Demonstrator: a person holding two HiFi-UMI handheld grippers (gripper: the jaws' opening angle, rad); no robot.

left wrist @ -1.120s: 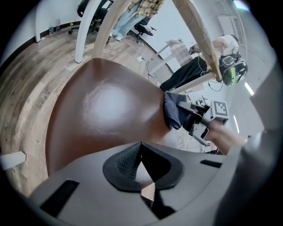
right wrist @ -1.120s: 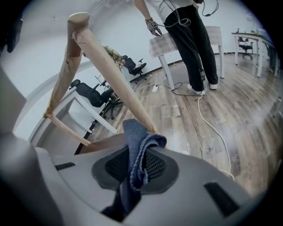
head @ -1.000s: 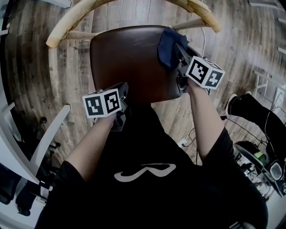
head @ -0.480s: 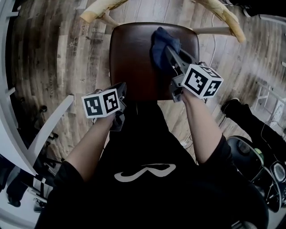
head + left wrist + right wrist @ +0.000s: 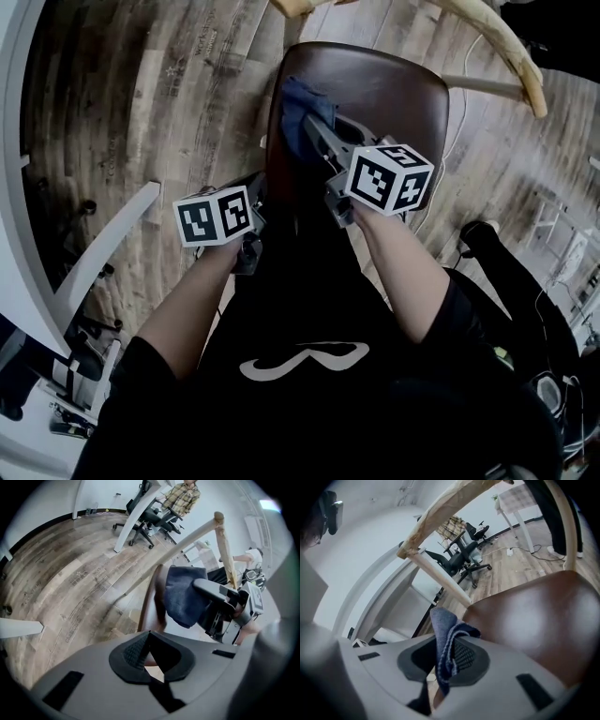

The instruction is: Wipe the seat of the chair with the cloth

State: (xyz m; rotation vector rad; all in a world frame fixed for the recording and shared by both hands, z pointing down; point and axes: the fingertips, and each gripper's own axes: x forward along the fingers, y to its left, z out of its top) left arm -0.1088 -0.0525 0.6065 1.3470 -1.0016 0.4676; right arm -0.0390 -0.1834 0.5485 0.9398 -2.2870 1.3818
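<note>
The brown chair seat point(image 5: 384, 98) lies in front of me in the head view, with its pale wooden back rail point(image 5: 497, 47) curving beyond it. My right gripper point(image 5: 311, 129) is shut on a dark blue cloth point(image 5: 298, 101), which it holds against the seat's left edge. From the right gripper view the cloth point(image 5: 444, 637) bunches up between the jaws, with the glossy seat point(image 5: 534, 616) to the right. My left gripper point(image 5: 260, 185) hovers shut near the seat's front left corner, holding nothing. The left gripper view shows the cloth point(image 5: 184, 595) hanging from the right gripper point(image 5: 225, 606).
Wood-plank floor point(image 5: 159, 103) surrounds the chair. A white desk leg point(image 5: 103, 253) stands at the left. Cables and a dark-clad leg point(image 5: 492, 239) lie at the right. Office chairs point(image 5: 150, 517) and a person in a plaid shirt point(image 5: 185, 494) are far off.
My right gripper has carried the cloth across the seat, from its far right corner to its left edge. The left gripper has stayed put.
</note>
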